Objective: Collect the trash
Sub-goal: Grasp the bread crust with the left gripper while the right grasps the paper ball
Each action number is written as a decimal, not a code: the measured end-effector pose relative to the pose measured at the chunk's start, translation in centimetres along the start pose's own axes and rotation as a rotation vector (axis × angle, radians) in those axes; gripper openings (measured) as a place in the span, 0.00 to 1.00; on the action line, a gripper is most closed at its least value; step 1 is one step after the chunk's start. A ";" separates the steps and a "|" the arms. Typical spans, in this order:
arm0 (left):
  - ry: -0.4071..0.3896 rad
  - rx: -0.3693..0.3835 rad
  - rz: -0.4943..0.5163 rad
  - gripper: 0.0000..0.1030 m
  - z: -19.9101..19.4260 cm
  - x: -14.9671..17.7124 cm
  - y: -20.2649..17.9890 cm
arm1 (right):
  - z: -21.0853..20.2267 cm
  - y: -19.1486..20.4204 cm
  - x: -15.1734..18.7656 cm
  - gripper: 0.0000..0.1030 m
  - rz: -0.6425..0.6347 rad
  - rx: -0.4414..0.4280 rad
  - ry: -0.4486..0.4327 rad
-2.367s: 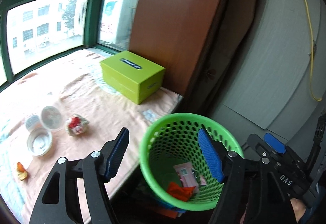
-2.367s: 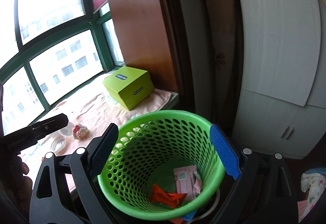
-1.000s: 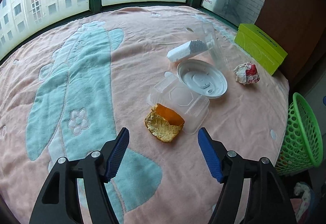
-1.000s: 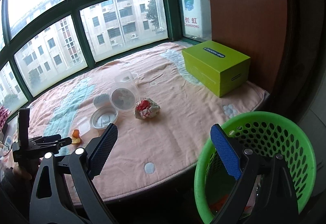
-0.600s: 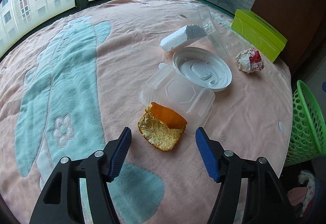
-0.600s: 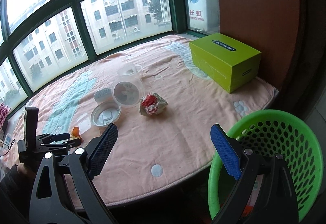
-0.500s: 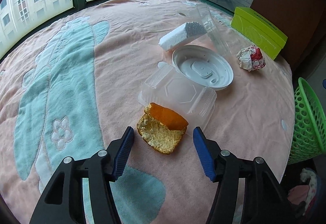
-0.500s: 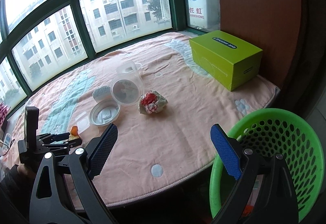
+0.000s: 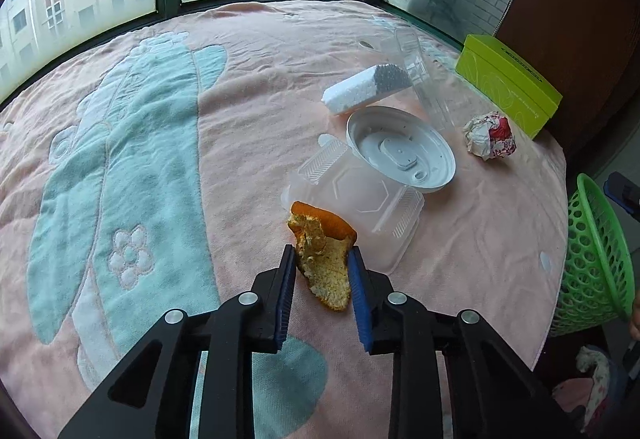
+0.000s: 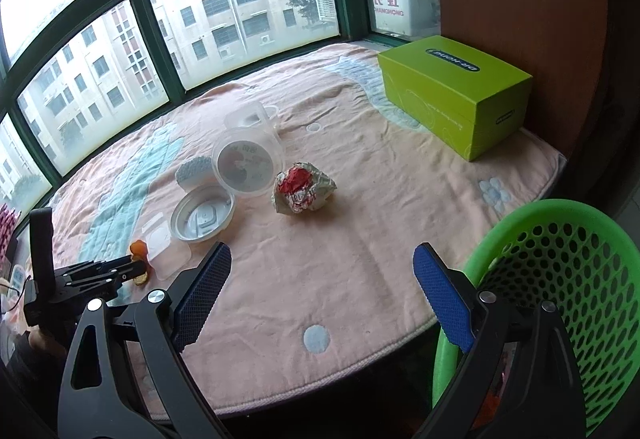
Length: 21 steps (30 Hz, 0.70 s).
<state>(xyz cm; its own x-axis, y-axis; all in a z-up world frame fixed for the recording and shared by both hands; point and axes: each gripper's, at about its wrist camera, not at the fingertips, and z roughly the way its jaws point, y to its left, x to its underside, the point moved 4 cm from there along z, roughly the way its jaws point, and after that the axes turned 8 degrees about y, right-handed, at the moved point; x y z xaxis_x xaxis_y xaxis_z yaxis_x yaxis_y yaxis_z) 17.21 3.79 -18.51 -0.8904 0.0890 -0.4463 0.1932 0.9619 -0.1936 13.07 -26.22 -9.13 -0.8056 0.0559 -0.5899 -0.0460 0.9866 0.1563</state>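
Observation:
My left gripper (image 9: 322,257) is shut on an orange peel (image 9: 325,253) on the pink blanket; it also shows far left in the right wrist view (image 10: 138,269). Just beyond the peel lie a clear clamshell box (image 9: 360,195), a white round lid (image 9: 400,151) and a white foam piece (image 9: 366,89). A crumpled red-and-white wrapper (image 9: 490,135) (image 10: 302,187) lies further right. My right gripper (image 10: 322,275) is open and empty above the table's near edge. The green mesh trash basket (image 10: 560,299) (image 9: 596,259) stands beside the table.
A lime-green box (image 10: 456,91) stands at the table's far right by a brown panel. A clear tub (image 10: 250,159) lies on its side near the lid. Windows run along the table's far edge.
My left gripper moved forward and closed on the orange peel. My right gripper stayed open and drifted slightly nearer the table.

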 end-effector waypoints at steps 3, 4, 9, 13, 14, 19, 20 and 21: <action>-0.009 0.003 -0.010 0.23 -0.5 0.1 0.2 | 1.2 -0.3 -0.1 0.89 0.013 -0.002 0.025; -0.013 0.006 -0.014 0.23 -0.7 0.1 0.3 | 1.7 -0.4 -0.1 0.89 0.017 0.000 0.037; -0.036 0.019 -0.040 0.21 -1.9 -0.1 1.0 | 4.2 0.4 -0.9 0.89 0.003 -0.007 0.079; -0.053 0.022 -0.053 0.21 -2.9 -0.1 1.5 | 6.3 1.4 -2.2 0.89 -0.015 -0.019 0.091; -0.058 0.026 -0.057 0.21 -3.1 -0.1 1.6 | 6.8 1.6 -2.6 0.89 -0.014 -0.023 0.093; -0.079 0.051 -0.077 0.10 -4.4 -0.2 2.2 | 9.7 2.2 -4.5 0.89 -0.020 -0.023 0.120; -0.079 0.059 -0.083 0.10 -4.6 -0.2 2.3 | 10.4 2.1 -4.8 0.89 -0.019 -0.008 0.131; -0.080 0.066 -0.085 0.10 -4.7 -0.3 2.3 | 11.0 2.1 -5.0 0.89 -0.018 -0.002 0.139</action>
<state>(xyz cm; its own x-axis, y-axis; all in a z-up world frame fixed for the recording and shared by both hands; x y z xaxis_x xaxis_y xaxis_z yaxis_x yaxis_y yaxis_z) 15.96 7.18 -14.70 -0.8694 -0.0157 -0.4939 0.1476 0.9456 -0.2898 23.54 -22.74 -14.57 -0.8787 0.0166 -0.4770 -0.0620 0.9870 0.1486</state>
